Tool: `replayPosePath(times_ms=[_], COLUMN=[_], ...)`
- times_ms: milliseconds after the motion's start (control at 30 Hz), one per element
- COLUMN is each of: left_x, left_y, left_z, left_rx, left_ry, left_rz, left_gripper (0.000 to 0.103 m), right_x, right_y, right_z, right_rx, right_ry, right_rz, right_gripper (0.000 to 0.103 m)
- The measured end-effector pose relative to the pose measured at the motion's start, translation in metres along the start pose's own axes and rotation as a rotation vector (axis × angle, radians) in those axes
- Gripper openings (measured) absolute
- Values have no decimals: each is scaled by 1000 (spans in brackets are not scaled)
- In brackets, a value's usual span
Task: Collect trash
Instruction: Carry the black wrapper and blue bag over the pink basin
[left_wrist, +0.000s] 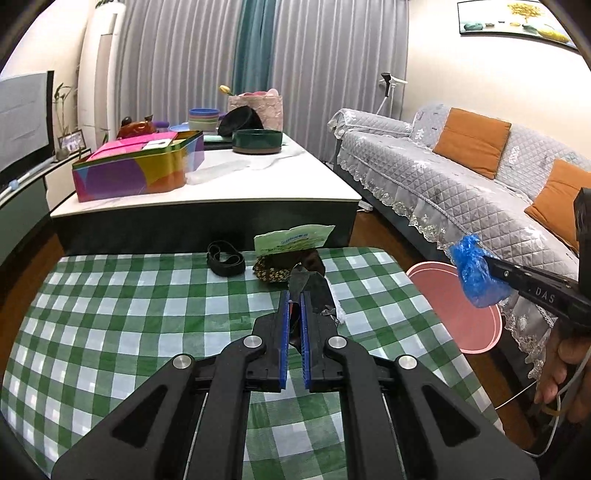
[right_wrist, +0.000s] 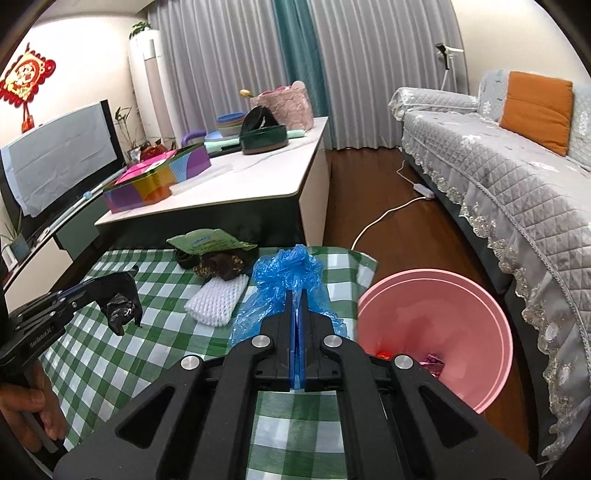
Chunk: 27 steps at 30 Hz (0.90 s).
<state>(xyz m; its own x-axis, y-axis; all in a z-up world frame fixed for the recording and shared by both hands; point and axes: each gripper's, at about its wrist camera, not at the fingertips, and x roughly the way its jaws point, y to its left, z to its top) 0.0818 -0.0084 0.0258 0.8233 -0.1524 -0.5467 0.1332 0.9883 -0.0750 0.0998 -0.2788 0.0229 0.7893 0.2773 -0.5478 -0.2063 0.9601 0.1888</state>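
My left gripper is shut on a crumpled black plastic scrap and holds it above the green checked tablecloth. In the right wrist view that gripper shows at the left, the black scrap hanging from it. My right gripper is shut on a blue plastic bag, near the table's right edge beside the pink bin. A white foam net, a green packet and a brown patterned bundle lie on the cloth.
The pink bin stands on the floor right of the table, with red and pink wrappers inside. A black band lies at the cloth's far edge. Beyond is a white-topped coffee table with a colourful tin. A grey sofa lines the right.
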Motion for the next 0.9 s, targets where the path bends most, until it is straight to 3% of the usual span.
replayPosePath(times_ms=[467,900], left_x=[-7,11], left_y=[-23,-49], left_z=[7,23], left_rx=[30,47], left_ry=[-13,-17], left_rz=[-33,-79], left_gripper=[5,5], right_x=[-24,-24], right_y=[-25,-52], right_z=[13,26], right_rx=[39,92], right_ry=[-70,-93], right_rz=[-56,-94], right_gripper=[1,1])
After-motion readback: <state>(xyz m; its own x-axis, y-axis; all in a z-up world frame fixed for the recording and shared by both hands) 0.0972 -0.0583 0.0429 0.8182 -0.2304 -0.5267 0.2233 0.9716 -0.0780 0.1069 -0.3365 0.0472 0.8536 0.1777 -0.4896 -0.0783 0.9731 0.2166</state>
